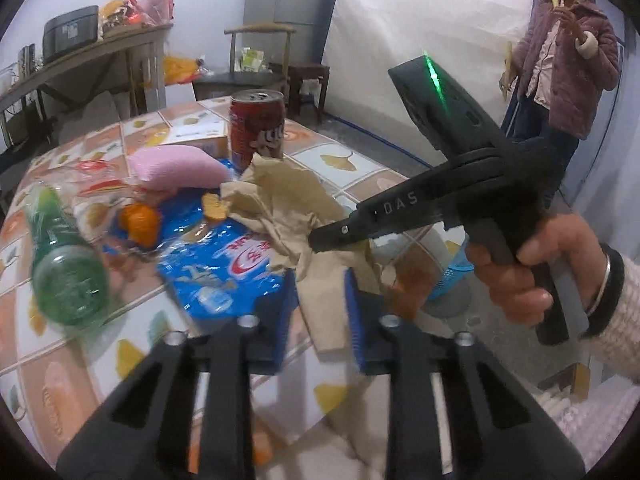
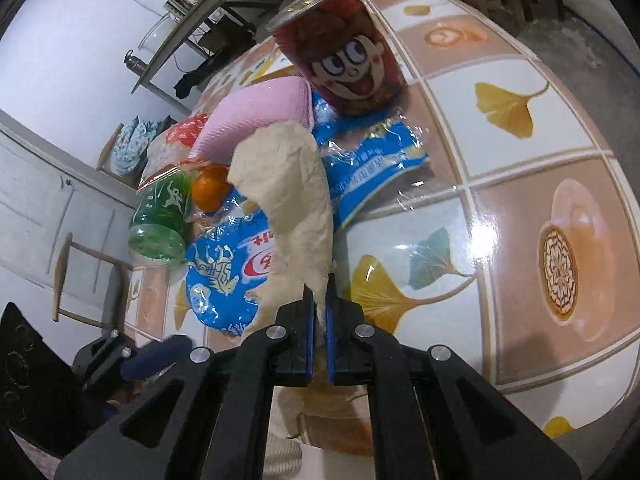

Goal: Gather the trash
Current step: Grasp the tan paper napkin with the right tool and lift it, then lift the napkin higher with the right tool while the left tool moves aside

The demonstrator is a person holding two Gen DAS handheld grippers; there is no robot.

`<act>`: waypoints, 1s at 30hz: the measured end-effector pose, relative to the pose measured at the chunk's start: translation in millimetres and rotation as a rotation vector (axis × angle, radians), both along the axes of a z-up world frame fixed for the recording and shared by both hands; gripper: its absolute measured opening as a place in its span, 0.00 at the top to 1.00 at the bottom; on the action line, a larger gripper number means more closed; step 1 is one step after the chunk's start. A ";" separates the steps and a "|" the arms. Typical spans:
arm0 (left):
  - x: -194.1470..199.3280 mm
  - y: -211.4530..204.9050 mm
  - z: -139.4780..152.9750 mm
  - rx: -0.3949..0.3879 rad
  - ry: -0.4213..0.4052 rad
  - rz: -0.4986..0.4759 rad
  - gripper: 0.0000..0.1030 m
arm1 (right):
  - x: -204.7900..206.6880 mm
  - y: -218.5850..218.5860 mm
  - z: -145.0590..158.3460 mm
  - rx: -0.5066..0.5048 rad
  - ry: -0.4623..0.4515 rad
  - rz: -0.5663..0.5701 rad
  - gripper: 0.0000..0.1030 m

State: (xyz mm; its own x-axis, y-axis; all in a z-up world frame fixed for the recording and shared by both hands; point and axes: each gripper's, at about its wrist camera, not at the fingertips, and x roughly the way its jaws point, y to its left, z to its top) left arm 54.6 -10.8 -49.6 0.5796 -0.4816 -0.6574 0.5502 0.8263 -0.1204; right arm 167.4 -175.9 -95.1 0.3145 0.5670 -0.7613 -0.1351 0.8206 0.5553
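A crumpled beige paper (image 2: 288, 204) hangs lifted above the tiled table, pinched between the shut blue pads of my right gripper (image 2: 319, 320). In the left wrist view the same paper (image 1: 288, 204) hangs from my right gripper (image 1: 320, 236), which comes in from the right. My left gripper (image 1: 316, 312) is open and empty just below the paper. On the table lie a blue plastic wrapper (image 1: 216, 264) (image 2: 224, 272), a green plastic bottle (image 1: 64, 264) (image 2: 160, 216) on its side, a red can (image 1: 258, 128) (image 2: 344, 60) and an orange (image 1: 140, 220) (image 2: 210, 192).
A pink sponge pack (image 1: 176, 168) (image 2: 256, 116) lies behind the wrapper. A blue mesh bin (image 1: 452, 276) stands on the floor off the table's right edge. A person (image 1: 564, 64) stands at the back right. A chair (image 1: 260, 56) and a side table (image 1: 100, 52) are behind.
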 end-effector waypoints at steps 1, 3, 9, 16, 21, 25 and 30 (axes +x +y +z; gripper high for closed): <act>5.7 -3.4 -1.8 -0.008 0.015 -0.003 0.86 | -0.1 -3.6 -3.6 0.017 0.009 -0.004 0.95; 13.5 -7.8 -5.3 -0.020 0.036 -0.008 0.92 | 1.3 -7.6 -7.5 0.049 0.027 -0.011 0.95; 33.2 -21.2 -24.4 0.045 0.106 0.017 0.99 | 2.0 -15.8 -7.2 0.067 0.030 -0.016 0.91; 35.4 -22.1 -35.9 0.063 0.139 0.031 0.99 | -6.9 -34.3 21.9 -0.053 -0.092 -0.047 0.55; 36.6 -21.7 -37.0 0.067 0.131 0.032 0.99 | -17.2 -43.3 56.8 -0.090 -0.258 -0.038 0.45; 34.1 -21.2 -37.1 0.062 0.121 0.033 0.99 | -13.3 -25.9 75.8 -0.089 -0.358 0.093 0.28; 27.8 -17.3 -39.6 0.039 0.101 0.033 0.99 | 16.2 -1.6 56.8 -0.094 -0.323 0.224 0.26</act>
